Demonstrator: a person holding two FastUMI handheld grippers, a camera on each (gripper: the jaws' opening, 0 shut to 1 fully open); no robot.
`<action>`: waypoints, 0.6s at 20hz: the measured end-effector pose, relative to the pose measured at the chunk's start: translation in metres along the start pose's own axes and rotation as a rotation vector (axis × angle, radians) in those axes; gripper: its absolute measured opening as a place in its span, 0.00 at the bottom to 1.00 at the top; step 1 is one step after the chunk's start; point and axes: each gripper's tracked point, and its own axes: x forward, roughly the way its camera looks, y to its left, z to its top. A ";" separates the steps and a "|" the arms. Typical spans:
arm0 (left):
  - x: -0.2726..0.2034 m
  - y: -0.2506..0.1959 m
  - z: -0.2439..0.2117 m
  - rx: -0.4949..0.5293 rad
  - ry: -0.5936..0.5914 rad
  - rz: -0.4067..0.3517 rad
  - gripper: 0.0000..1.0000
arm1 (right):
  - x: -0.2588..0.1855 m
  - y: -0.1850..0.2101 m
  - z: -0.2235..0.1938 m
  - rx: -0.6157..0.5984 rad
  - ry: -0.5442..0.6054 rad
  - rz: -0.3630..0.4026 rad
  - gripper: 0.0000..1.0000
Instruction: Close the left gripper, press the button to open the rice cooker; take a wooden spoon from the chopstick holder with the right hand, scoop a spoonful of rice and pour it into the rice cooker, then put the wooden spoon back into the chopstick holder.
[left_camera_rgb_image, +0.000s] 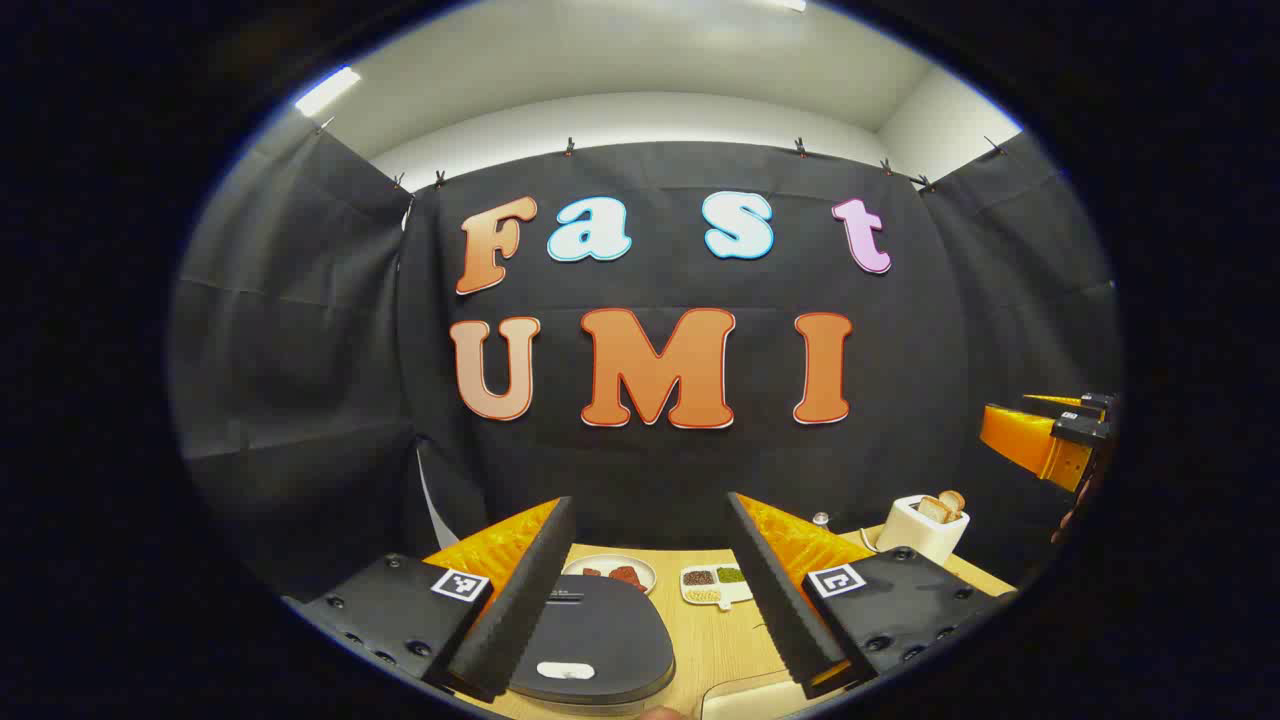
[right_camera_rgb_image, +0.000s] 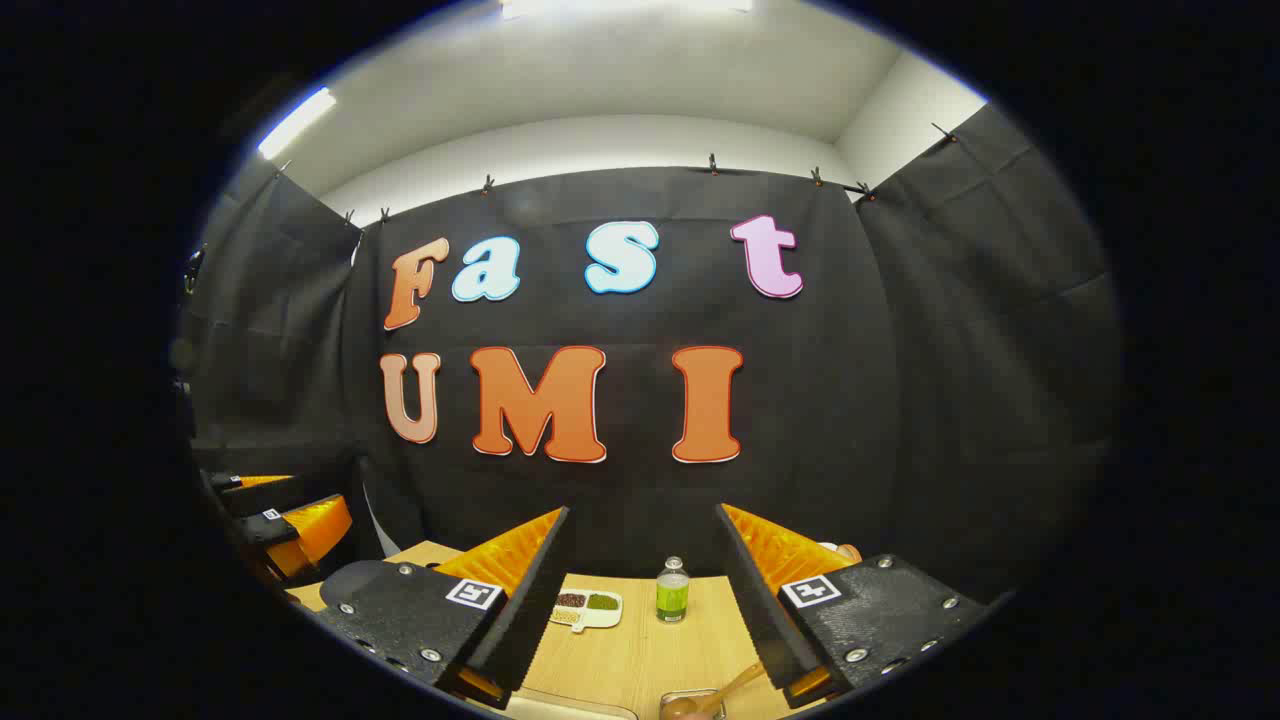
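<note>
Left hand-held gripper (left_camera_rgb_image: 650, 590) hangs above the table (left_camera_rgb_image: 715, 640), fingers wide apart, nothing held. Rice cooker (left_camera_rgb_image: 590, 640) sits just below and ahead, lid down, pale button (left_camera_rgb_image: 566, 670) near its front edge. Step in hand looks like: bring the fingers together first, then press straight down on the button. Right hand-held gripper (right_camera_rgb_image: 640, 600) also apart, empty; wooden spoon (right_camera_rgb_image: 725, 690) just below it.
</note>
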 end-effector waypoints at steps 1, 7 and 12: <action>0.003 0.000 0.003 0.010 -0.005 0.007 0.94 | 0.000 -0.004 -0.001 -0.002 0.002 -0.005 0.86; 0.005 -0.025 0.011 0.045 -0.024 -0.028 0.94 | 0.000 -0.022 -0.007 0.017 0.014 -0.034 0.86; 0.008 -0.029 0.017 0.074 -0.039 -0.042 0.96 | 0.000 -0.034 -0.005 0.009 0.003 -0.064 0.86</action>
